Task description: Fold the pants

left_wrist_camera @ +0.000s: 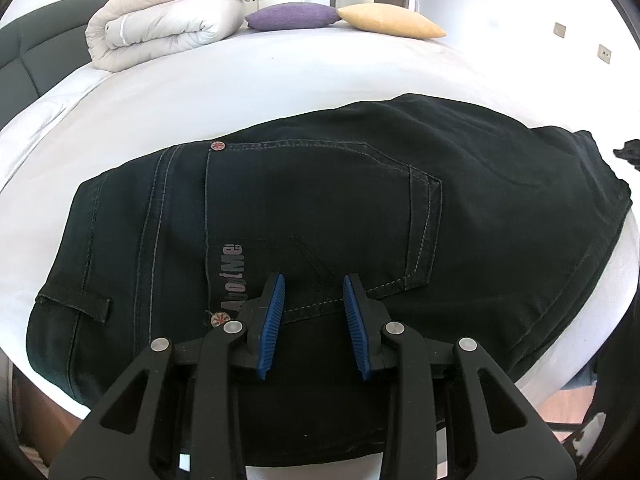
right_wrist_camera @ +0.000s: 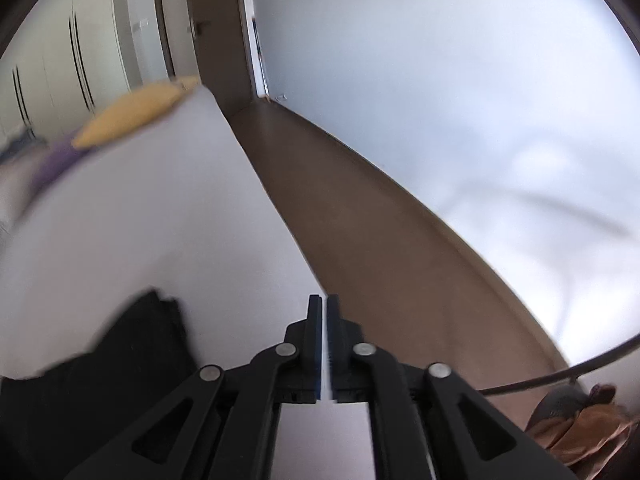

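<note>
Dark denim pants [left_wrist_camera: 320,208] lie folded in a compact stack on the white bed [left_wrist_camera: 200,92], back pocket and grey logo up. My left gripper [left_wrist_camera: 314,280] is open with blue pads, low over the pants' near edge, holding nothing. In the blurred right wrist view, my right gripper [right_wrist_camera: 325,300] is shut and empty, out over the bed's right edge. Part of the pants [right_wrist_camera: 120,344] shows at lower left of that view.
A rolled white duvet [left_wrist_camera: 160,24], a purple cushion [left_wrist_camera: 292,16] and a yellow cushion [left_wrist_camera: 392,20] lie at the far end of the bed. Brown floor [right_wrist_camera: 360,220] runs between bed and white wall [right_wrist_camera: 440,80]. A door stands at the back.
</note>
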Action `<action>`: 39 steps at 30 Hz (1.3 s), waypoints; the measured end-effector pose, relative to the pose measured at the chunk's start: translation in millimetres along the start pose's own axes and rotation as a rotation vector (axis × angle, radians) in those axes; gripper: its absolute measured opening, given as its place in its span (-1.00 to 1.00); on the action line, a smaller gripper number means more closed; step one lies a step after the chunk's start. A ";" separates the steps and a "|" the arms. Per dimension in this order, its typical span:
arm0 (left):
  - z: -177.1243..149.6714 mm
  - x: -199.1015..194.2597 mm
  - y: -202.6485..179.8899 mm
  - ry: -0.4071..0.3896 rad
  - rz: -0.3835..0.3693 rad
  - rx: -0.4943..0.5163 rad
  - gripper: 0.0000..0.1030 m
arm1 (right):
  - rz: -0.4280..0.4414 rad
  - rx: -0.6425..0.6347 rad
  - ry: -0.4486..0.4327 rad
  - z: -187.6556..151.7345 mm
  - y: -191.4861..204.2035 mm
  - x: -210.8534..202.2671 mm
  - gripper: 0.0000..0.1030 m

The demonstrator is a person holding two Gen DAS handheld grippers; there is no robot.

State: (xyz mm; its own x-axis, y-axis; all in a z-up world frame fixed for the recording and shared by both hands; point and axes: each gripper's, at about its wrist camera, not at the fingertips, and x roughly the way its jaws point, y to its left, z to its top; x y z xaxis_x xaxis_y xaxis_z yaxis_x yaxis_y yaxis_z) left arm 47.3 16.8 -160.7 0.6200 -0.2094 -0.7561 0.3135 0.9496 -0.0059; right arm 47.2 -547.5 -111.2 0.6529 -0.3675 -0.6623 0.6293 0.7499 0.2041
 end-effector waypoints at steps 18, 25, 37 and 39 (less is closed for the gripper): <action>-22.0 -19.1 5.6 -0.014 -0.018 0.003 -0.19 | 0.465 0.172 0.307 -153.9 62.0 -20.1 -1.00; -30.1 -24.5 9.8 -0.044 -0.028 -0.025 -0.17 | 0.566 0.195 0.221 -166.7 64.8 -92.0 0.12; -35.4 -30.0 12.2 -0.036 -0.035 -0.010 -0.17 | 0.828 0.349 0.612 -248.3 155.6 -64.6 0.09; -35.8 -30.2 12.6 -0.036 -0.035 -0.012 -0.17 | 0.842 0.378 0.615 -250.7 149.8 -67.4 0.09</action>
State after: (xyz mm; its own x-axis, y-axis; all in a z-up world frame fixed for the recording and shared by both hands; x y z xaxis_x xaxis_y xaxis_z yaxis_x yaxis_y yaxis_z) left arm 6.8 43.4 -161.3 0.6341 -0.2510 -0.7314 0.3269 0.9442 -0.0405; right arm -8.3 -272.4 -216.7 0.6775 0.5952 -0.4320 0.2391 0.3772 0.8947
